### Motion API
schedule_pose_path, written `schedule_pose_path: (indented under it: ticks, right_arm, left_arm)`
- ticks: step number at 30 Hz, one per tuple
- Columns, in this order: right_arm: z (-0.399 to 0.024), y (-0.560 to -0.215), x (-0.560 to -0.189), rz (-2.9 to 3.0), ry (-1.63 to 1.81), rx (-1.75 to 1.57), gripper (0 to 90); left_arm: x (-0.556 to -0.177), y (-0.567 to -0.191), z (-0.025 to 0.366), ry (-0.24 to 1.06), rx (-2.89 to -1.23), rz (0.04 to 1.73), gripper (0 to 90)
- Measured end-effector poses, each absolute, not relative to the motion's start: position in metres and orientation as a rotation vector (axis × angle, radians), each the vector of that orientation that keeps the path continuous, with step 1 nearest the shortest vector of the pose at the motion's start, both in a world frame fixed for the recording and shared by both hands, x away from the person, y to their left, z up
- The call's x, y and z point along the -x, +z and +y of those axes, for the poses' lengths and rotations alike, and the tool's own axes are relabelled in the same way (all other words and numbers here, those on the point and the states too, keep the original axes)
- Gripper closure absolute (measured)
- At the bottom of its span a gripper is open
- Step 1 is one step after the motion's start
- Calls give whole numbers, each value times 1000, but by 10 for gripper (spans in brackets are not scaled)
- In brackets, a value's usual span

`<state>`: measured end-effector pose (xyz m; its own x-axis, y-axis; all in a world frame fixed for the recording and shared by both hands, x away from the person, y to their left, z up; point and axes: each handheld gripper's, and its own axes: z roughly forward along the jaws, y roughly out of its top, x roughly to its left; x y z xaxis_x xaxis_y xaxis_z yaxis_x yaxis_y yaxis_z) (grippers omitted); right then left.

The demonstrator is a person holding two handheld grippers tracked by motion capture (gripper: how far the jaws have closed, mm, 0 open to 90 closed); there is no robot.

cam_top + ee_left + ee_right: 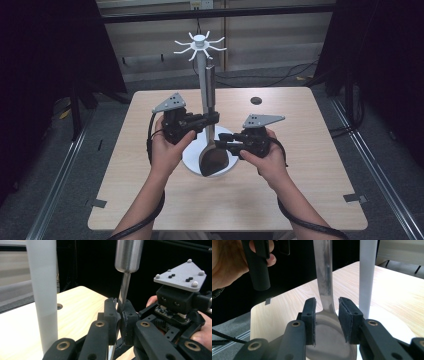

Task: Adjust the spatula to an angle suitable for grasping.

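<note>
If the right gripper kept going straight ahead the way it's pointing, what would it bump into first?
Most likely the metal ladle: its neck already stands between the right gripper's fingers, which look slightly apart from it. Beyond it comes the left gripper; the white stand pole sits just off to one side.

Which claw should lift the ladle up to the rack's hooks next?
Left, probably. The left claw is clamped on the ladle's thin handle, holding it upright beside the white rack. The right claw straddles the neck, pads apart from it.
</note>
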<state>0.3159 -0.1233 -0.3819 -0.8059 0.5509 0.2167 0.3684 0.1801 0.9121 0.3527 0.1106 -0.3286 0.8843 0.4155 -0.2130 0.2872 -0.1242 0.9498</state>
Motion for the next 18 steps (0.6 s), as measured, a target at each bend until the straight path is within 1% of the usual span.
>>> schedule_pose_path:
  ticks: [2,8,11,18]
  right_arm:
    - [-125,-382,-316,2285,1688,-904,664]
    - [-128,-381,-316,2281,1673,-910,603]
    - [-131,-381,-315,2279,1667,-909,575]
    - [-139,-382,-314,2286,1645,-929,500]
  left_arm:
    - [-353,-328,111,125,-1720,549,838]
    - [-355,-326,112,131,-1714,546,815]
    - [-355,-326,112,133,-1711,550,785]
    - [-355,-326,114,136,-1721,554,775]
